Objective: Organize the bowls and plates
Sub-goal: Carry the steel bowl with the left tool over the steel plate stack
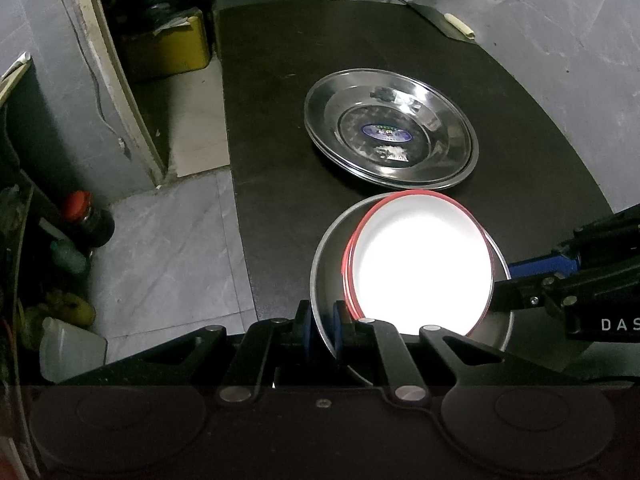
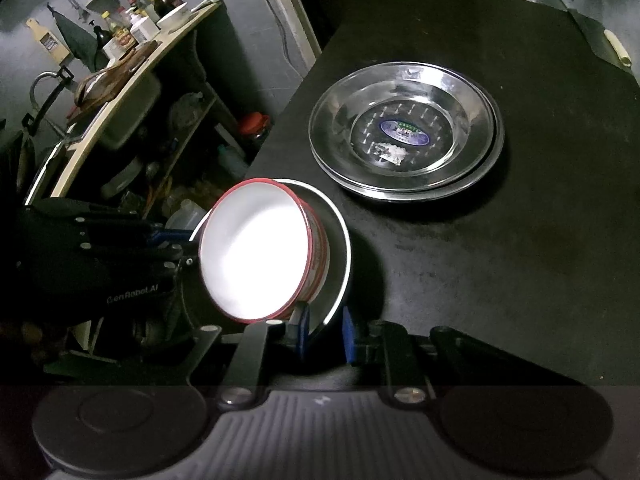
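Together, the round steel plate (image 1: 325, 276) carrying red-rimmed white bowls (image 1: 420, 264) was clamped by both claws, left (image 1: 321, 332) and right (image 2: 323, 334); tilted, bowls could be spilled.

Plate sticker (image 1: 386, 133) print illegible

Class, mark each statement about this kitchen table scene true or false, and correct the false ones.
1. Both hand-held grippers grip the rim of the same steel plate. True: left hand-held gripper, right hand-held gripper.
2. A red-rimmed white bowl sits on that plate. True.
3. The stacked steel plates hold food. False: only a label sticker shows.
4. The table is white. False: it is black.
5. The stacked plates touch the bowl. False: they lie apart.
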`<state>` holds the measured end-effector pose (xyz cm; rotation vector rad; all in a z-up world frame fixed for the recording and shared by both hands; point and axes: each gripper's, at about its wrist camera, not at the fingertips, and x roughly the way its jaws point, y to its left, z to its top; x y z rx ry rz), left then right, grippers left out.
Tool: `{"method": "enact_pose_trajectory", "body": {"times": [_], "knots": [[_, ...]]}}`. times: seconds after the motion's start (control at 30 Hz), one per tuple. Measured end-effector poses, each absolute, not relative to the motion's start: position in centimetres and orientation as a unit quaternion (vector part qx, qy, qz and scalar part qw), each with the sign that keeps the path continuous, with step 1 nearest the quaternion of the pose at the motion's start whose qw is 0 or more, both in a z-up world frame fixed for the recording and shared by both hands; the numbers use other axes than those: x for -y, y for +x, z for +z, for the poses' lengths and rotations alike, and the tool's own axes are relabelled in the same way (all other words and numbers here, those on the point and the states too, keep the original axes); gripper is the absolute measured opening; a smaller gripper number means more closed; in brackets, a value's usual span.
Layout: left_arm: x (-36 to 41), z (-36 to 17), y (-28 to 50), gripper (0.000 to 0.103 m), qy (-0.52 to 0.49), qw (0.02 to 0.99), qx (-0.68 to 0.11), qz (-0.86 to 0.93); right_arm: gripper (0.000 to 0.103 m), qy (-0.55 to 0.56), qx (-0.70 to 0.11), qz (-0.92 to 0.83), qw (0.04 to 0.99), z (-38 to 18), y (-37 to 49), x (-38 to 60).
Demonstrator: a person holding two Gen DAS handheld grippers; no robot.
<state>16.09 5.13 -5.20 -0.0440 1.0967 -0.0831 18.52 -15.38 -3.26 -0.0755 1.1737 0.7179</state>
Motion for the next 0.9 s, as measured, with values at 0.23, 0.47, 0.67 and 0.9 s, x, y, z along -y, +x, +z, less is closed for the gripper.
{"method": "enact_pose_trajectory", "body": {"times": [0.23,0.47,0.67,0.9], "knots": [[-5.0,-4.5,16.3,0.010,-0.023,0.859,-0.510,-0.036,0.021,-0.029,-0.532,0.330,0.779,-2.4,18.6,15.7],[-5.0,-3.3,16.8,0.010,-0.028,0.868,-0.494,-0.041,0.021,-0.005,-0.514,0.325,0.794,-1.2,18.9,16.9],[-4.7,-2.4,17.9,0.010,-0.030,0.875,-0.481,-0.049,0.020,0.009,-0.498,0.313,0.808,-0.4,19.4,17.6],[-4.5,-1.6,20.0,0.009,-0.034,0.881,-0.468,-0.057,0.020,0.024,-0.485,0.301,0.821,0.3,21.0,18.3]]}}
